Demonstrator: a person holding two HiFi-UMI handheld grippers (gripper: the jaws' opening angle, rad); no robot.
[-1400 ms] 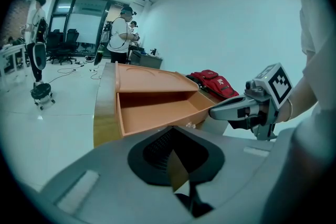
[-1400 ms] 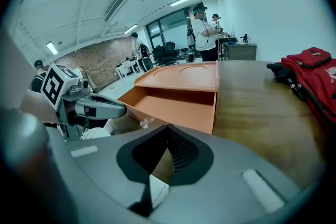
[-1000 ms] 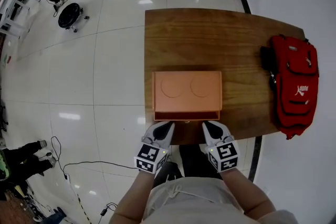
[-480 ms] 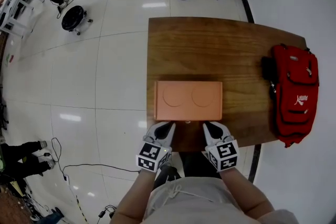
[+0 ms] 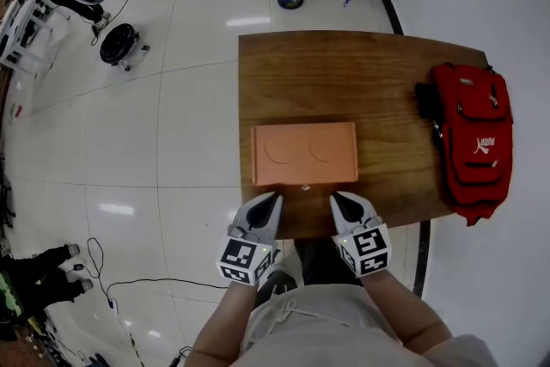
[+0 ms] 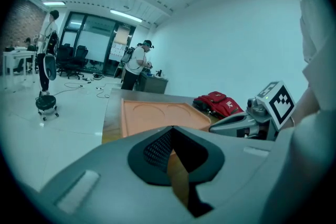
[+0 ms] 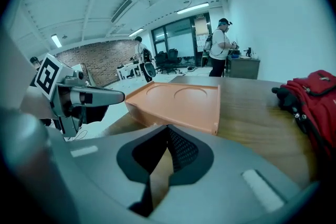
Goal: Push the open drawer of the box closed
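Drawer (image 7: 173, 115) looks flush with the box (image 5: 304, 153) at the bench's (image 5: 378, 73) near edge; I judge the closing probably done. Both left gripper (image 5: 271, 200) and right gripper (image 5: 338, 199) hover just short of it, jaws together and empty. Next, I withdraw.

The only brand mark in sight stands on the red fabric backpack (image 5: 468, 142) lying on the brown wooden desk (image 5: 378, 73): a white logo (image 5: 475, 147) printed on its front panel, a small emblem with a short line of lettering under it. From the head view the lettering is too small to read with certainty. In the two gripper views the backpack shows no legible print.

The marker cube (image 5: 241, 259) of the left hand-held gripper (image 5: 270, 202) and the marker cube (image 5: 369, 249) of the right hand-held gripper (image 5: 338, 201) carry black-and-white square code patterns, not letters or numbers.
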